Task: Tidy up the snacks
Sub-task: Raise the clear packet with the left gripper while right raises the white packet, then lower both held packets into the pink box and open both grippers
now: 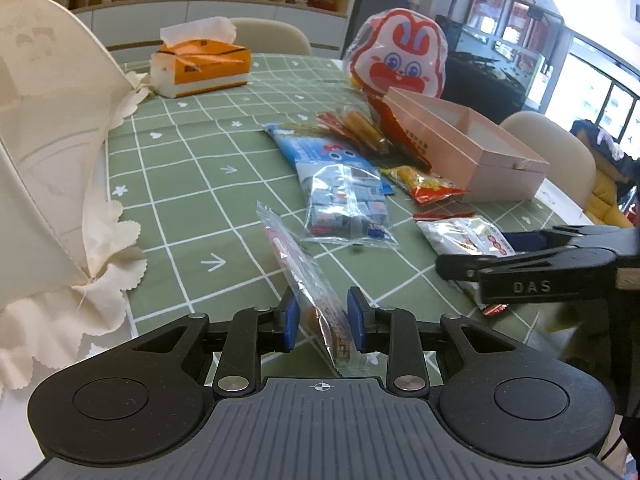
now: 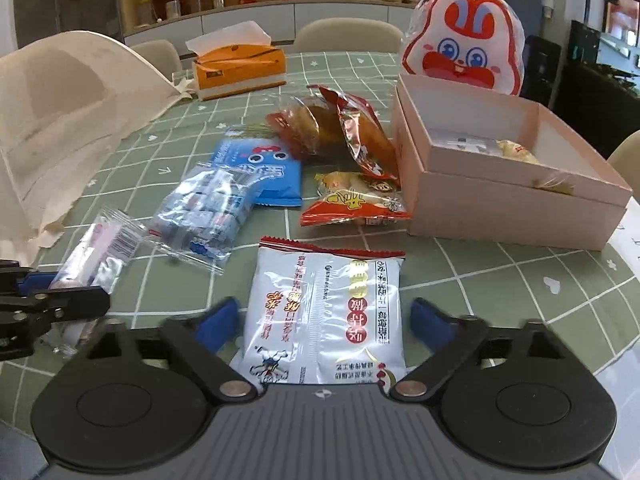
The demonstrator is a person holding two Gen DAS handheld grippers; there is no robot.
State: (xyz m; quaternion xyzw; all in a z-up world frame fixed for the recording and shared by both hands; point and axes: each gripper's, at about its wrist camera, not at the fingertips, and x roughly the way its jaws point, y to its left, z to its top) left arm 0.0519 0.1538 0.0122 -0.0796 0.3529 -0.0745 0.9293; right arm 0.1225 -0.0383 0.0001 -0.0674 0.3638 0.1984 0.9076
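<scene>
"DAS" is moulded on the side of the right gripper (image 1: 452, 268) seen from the left wrist view; other print is Chinese characters on the packets, too small or upside down to read properly. Left gripper (image 1: 322, 318) has its blue pads close together with a clear sachet (image 1: 304, 280) standing on edge between them, barcode visible on its wrapper in the right wrist view; pads look right against the film but a firm clamp cannot be told for sure. Right gripper (image 2: 326, 322) jaws stand wide apart, straddling a white snack packet (image 2: 326, 312) with red top seam, red and gold Chinese print and a small cartoon figure; pads clear of the packet edges, packet flat on the green grid tablecloth (image 2: 500, 280). Just beyond: clear zip bag of small blue wrapped candies (image 2: 204, 212) overlapping a blue packet with cartoon eyes (image 2: 268, 176). Right of those, a yellow-and-red snack pack (image 2: 352, 200) and a pile of red-wrapped pastries (image 2: 340, 128), touching the near-left side of the open pink box (image 2: 500, 208), which holds a couple of items at its far end. Rabbit-face bag (image 2: 464, 40) stands behind the box. Orange tissue box (image 2: 240, 68) far left of centre. Cream cloth bag with scalloped trim (image 1: 48, 152) crowds the left side. Chairs, shelf with figurines at the far wall.
</scene>
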